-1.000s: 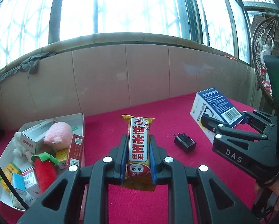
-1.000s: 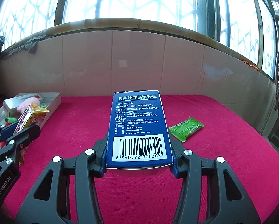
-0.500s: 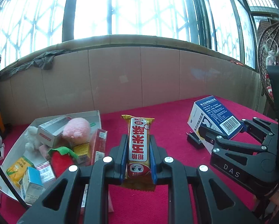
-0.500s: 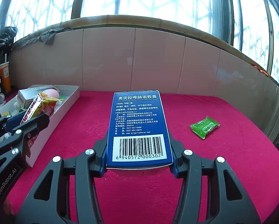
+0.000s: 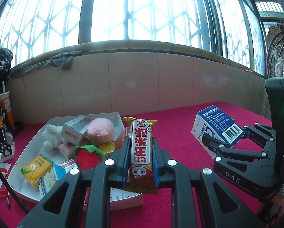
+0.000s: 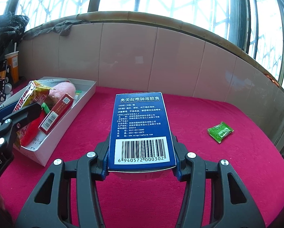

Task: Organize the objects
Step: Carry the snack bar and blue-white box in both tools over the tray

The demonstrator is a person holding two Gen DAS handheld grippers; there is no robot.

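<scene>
My left jaws clamp the light, crushable snack bar [image 5: 141, 150] across its middle, my right jaws clamp the stiff, light carton [image 6: 141, 131] by its side walls.

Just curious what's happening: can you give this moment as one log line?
left gripper: shut on snack bar | right gripper: shut on blue box | tray: part-filled | green packet: on cloth

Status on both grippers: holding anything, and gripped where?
Left gripper: yellow snack bar, clamped across its lower half. Right gripper: blue medicine box, clamped on both sides at the barcode end.
</scene>
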